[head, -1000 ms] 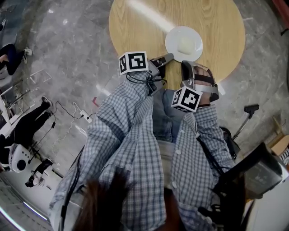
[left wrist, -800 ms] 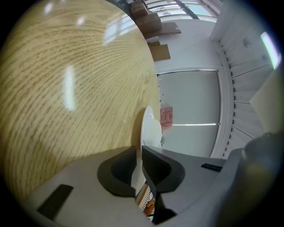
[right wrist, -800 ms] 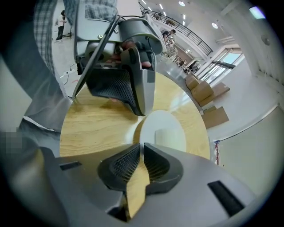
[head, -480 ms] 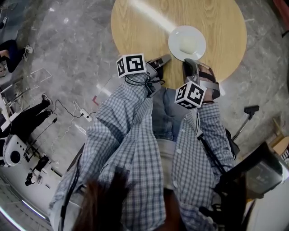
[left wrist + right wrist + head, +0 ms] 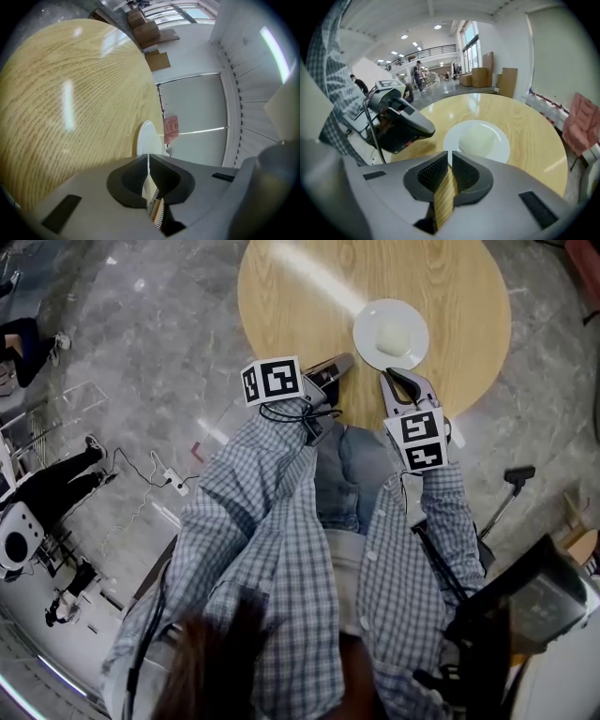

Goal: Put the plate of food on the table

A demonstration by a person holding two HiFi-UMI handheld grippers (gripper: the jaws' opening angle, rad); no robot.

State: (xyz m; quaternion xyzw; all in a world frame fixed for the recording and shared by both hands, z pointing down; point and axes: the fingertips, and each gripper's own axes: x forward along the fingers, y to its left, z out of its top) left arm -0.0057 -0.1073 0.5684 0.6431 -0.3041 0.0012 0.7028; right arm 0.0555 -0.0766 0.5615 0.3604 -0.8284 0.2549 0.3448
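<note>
The plate of food point(image 5: 363, 336) is set on the round counter point(image 5: 309, 315), with the left claw point(image 5: 341, 361) and right claw point(image 5: 395, 377) clenched empty.

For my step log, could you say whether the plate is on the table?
On it: plate lies flat on the table, right gripper shut, not holding it.

The plate point(image 5: 367, 335) looks glossy, perhaps ceramic; the table point(image 5: 300, 306) is smooth, lightly shiny wood grain.
</note>
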